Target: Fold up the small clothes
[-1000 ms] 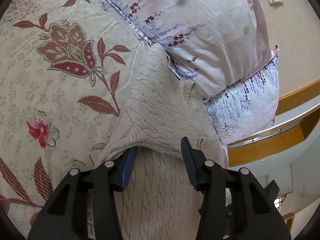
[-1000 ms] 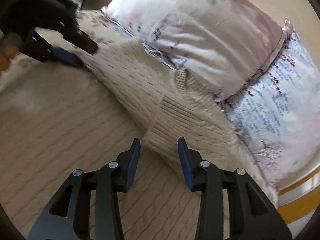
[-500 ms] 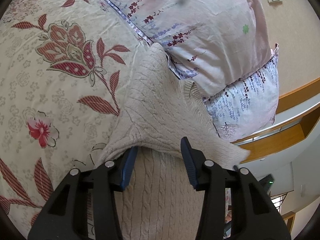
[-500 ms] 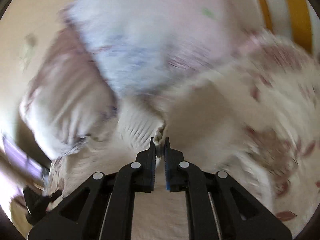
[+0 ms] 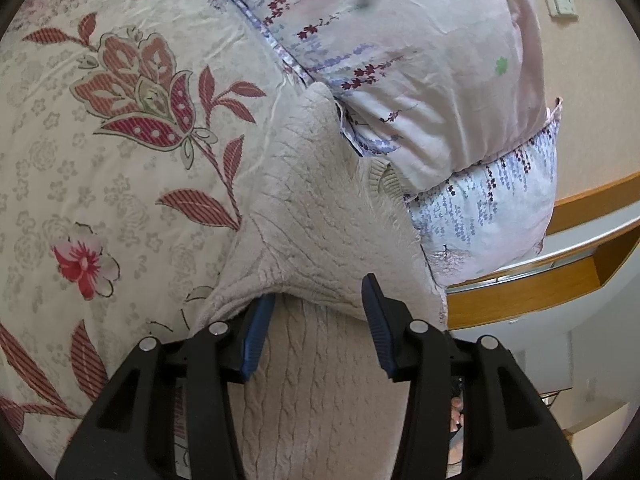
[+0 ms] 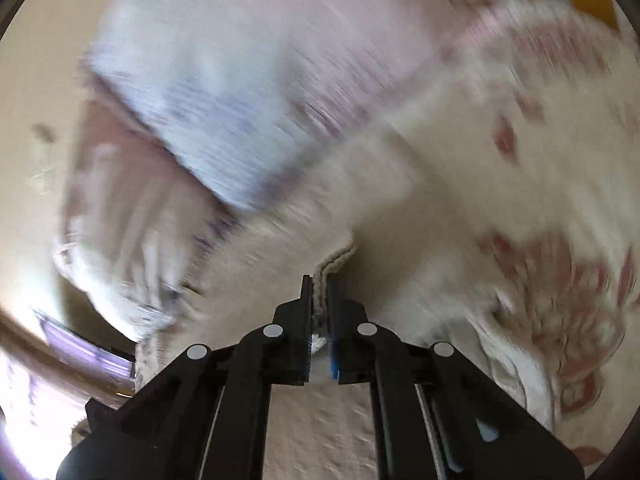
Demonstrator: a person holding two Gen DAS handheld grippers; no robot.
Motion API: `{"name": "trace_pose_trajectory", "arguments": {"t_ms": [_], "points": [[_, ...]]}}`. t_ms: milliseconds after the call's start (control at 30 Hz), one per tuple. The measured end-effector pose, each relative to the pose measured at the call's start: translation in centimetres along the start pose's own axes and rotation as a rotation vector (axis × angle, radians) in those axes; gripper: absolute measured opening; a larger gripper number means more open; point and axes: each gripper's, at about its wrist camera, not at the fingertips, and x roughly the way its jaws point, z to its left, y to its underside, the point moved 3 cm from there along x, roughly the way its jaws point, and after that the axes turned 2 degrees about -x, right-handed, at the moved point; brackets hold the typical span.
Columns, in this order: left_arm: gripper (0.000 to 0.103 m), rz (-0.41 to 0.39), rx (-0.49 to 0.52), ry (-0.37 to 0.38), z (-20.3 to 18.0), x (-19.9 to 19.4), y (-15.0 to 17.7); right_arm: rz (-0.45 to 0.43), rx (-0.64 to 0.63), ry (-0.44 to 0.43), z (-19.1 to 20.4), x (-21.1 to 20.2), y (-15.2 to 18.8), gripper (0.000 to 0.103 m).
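Observation:
A cream cable-knit sweater (image 5: 316,216) lies on a floral bedspread (image 5: 100,140), its upper part folded over toward my left gripper. My left gripper (image 5: 316,300) is open and rests over the sweater's folded edge, with one finger tucked under the fold and the other on top. In the blurred right wrist view, my right gripper (image 6: 319,292) is shut on a ribbed edge of the sweater (image 6: 336,260) and holds it above the bed.
Two stacked floral pillows (image 5: 420,60) lie against the sweater's far side; they also show in the right wrist view (image 6: 224,100). A wooden headboard (image 5: 560,280) and beige wall stand behind them. The bedspread (image 6: 540,240) spreads to the right.
My right gripper closed on the sweater's ribbed edge and is swinging it fast, blurring the view. The sleeve end seen at the left view's right side has gone. The left gripper stays put.

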Motion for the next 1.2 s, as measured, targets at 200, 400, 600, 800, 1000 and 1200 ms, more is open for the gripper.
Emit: {"name": "trace_pose_trajectory", "arguments": {"t_ms": [200, 400, 600, 800, 1000, 1200], "points": [[0.045, -0.007, 0.034, -0.027, -0.2, 0.0, 0.3, 0.019, -0.093, 0.197, 0.1, 0.9, -1.0, 0.007], [0.048, 0.016, 0.111, -0.062, -0.9, -0.8, 1.5, 0.125, -0.054, 0.239, -2.2, 1.2, 0.5, 0.019], [0.056, 0.003, 0.276, -0.064, -1.5, -5.5, 4.3, 0.125, -0.123, 0.144, -2.7, -4.4, 1.5, 0.072], [0.060, 0.018, 0.314, -0.098, 0.6, -8.9, 7.5, 0.209, -0.110, 0.121, -6.0, -8.8, 4.8, 0.071], [0.059, 0.049, 0.256, -0.047, 2.4, -10.1, 10.6, 0.280, -0.042, 0.043, -8.0, -11.4, 8.1, 0.053], [0.057, 0.108, 0.287, 0.025, 1.7, -10.1, 13.8, 0.350, -0.059, -0.052, -7.3, -12.8, 11.3, 0.043]]}}
